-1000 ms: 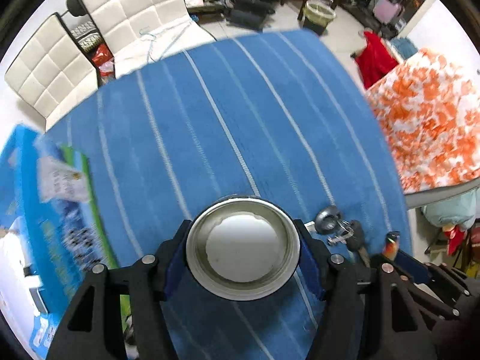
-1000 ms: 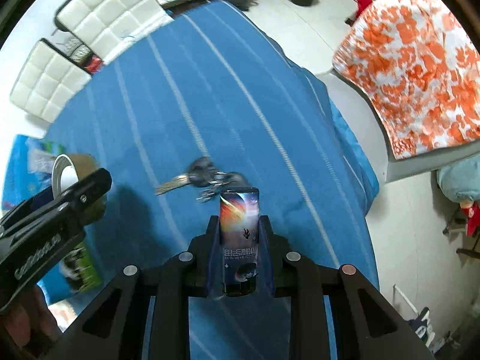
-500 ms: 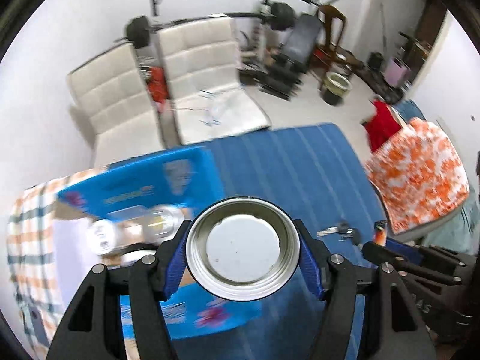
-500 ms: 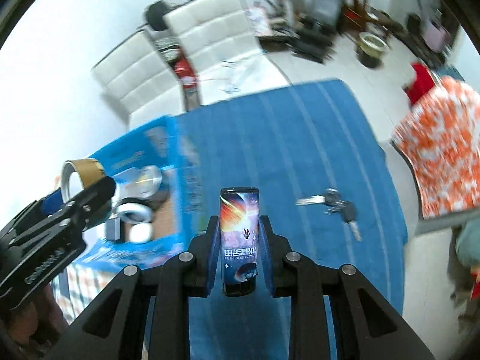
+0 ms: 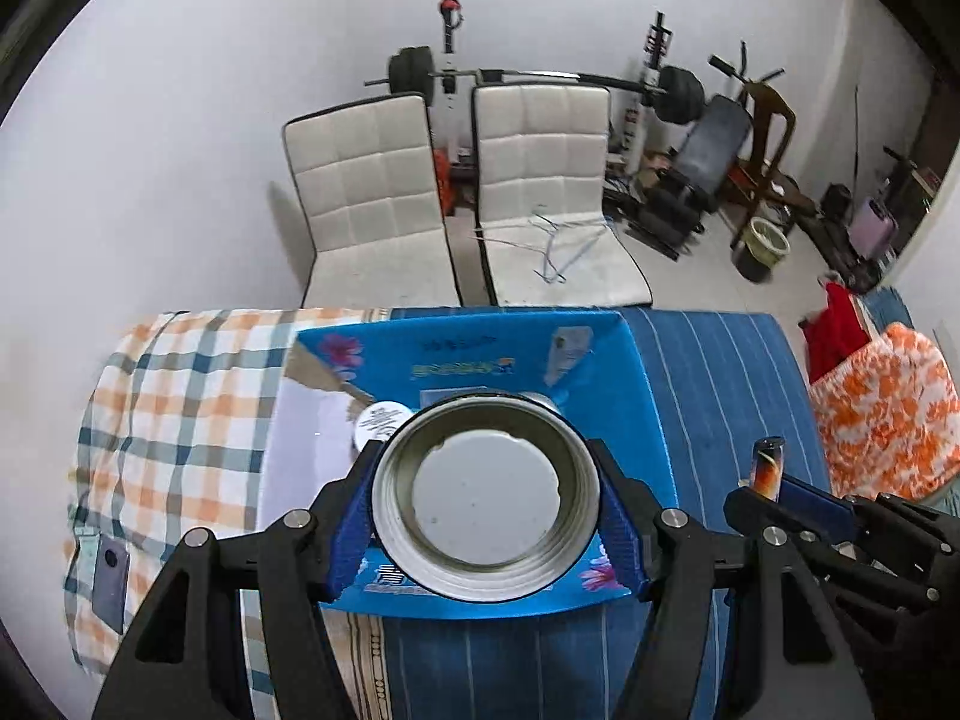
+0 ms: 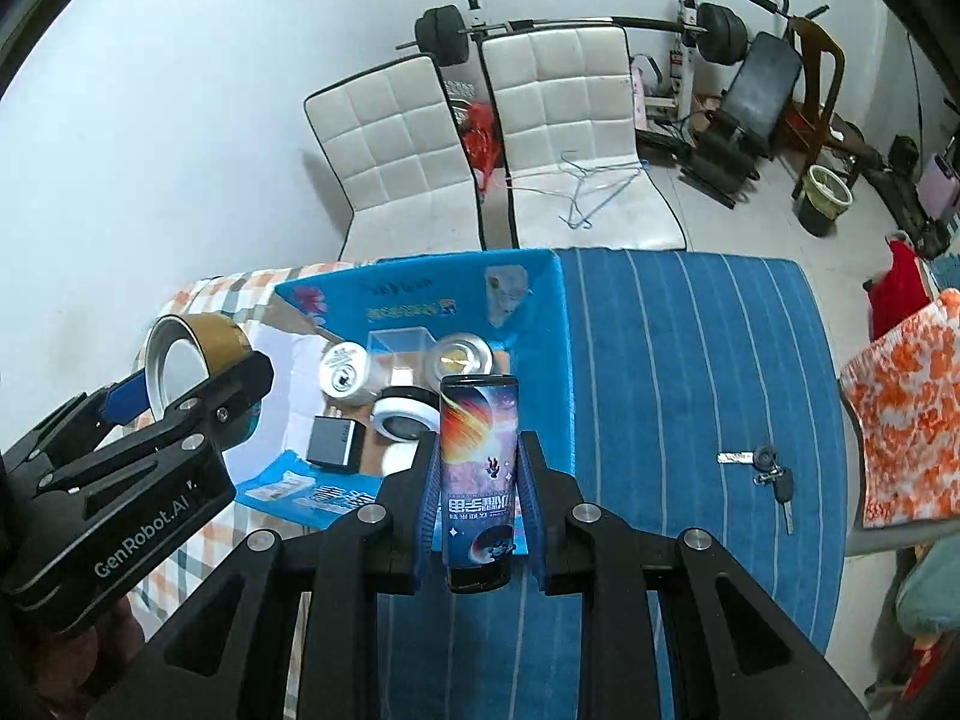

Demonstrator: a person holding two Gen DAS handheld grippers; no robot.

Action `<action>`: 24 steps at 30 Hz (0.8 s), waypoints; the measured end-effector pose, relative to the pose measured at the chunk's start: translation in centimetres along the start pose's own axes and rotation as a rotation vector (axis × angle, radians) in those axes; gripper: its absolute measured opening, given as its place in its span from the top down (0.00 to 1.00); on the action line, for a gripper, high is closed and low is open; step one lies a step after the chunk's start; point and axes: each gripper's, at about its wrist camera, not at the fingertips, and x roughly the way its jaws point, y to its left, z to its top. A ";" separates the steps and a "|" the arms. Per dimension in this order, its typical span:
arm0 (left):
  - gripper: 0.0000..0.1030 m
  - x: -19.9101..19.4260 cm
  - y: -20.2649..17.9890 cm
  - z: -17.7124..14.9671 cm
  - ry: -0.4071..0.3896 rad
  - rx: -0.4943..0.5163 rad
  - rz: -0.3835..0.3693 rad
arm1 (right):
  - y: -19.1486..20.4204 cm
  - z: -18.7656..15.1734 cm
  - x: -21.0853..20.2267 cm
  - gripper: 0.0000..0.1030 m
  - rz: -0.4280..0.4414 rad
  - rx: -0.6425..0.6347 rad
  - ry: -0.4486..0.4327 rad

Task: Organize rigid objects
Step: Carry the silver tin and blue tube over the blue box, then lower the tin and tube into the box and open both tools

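My left gripper point(image 5: 485, 501) is shut on a round metal lid with a gold rim point(image 5: 485, 495), held above the open blue cardboard box point(image 5: 516, 354). It also shows in the right wrist view point(image 6: 180, 372) at the left. My right gripper point(image 6: 479, 480) is shut on a small flat case with a space picture point(image 6: 479, 468), held over the box's near right corner. The box point(image 6: 420, 294) holds cans point(image 6: 345, 369), a white round item point(image 6: 405, 414), a black block point(image 6: 333, 441) and a clear box. A bunch of keys point(image 6: 765, 471) lies on the blue striped cloth point(image 6: 690, 360).
A checked orange and blue cloth point(image 5: 180, 408) covers the table left of the box, with a phone point(image 5: 111, 564) lying on it. Two white chairs point(image 5: 450, 192) stand behind the table. An orange flowered cover point(image 6: 900, 408) is at the right. Gym gear stands by the wall.
Both grippers have risen and swung left from the blue cloth by the keys to above the blue box, each still holding its object.
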 end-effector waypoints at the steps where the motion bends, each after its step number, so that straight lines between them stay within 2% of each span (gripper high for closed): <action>1: 0.39 -0.2 0.4 0.0 -0.006 -0.007 0.004 | 0.3 0.1 -0.1 0.74 -0.003 -0.005 -0.005; 6: 0.39 -0.6 1.7 0.2 -0.017 -0.026 0.006 | 0.9 0.7 0.6 0.74 -0.005 -0.011 -0.003; 9: 0.39 0.0 2.2 0.2 -0.001 -0.040 -0.011 | 0.6 1.0 2.8 0.74 0.034 0.017 0.046; 13: 0.39 3.8 4.0 -0.1 0.127 -0.124 -0.116 | 0.2 1.5 7.4 0.74 0.068 0.035 0.137; 16: 0.39 8.7 6.1 -0.9 0.284 -0.225 -0.242 | 0.1 1.7 11.5 0.74 0.074 0.039 0.214; 17: 0.39 9.9 6.4 -1.3 0.321 -0.246 -0.261 | 0.1 1.8 12.9 0.74 0.070 0.035 0.237; 22: 0.39 16.1 7.3 -2.8 0.495 -0.257 -0.254 | 0.8 1.8 18.3 0.74 0.033 -0.011 0.318; 24: 0.39 17.7 7.2 -3.3 0.531 -0.246 -0.239 | 1.1 1.6 20.3 0.74 0.007 -0.028 0.344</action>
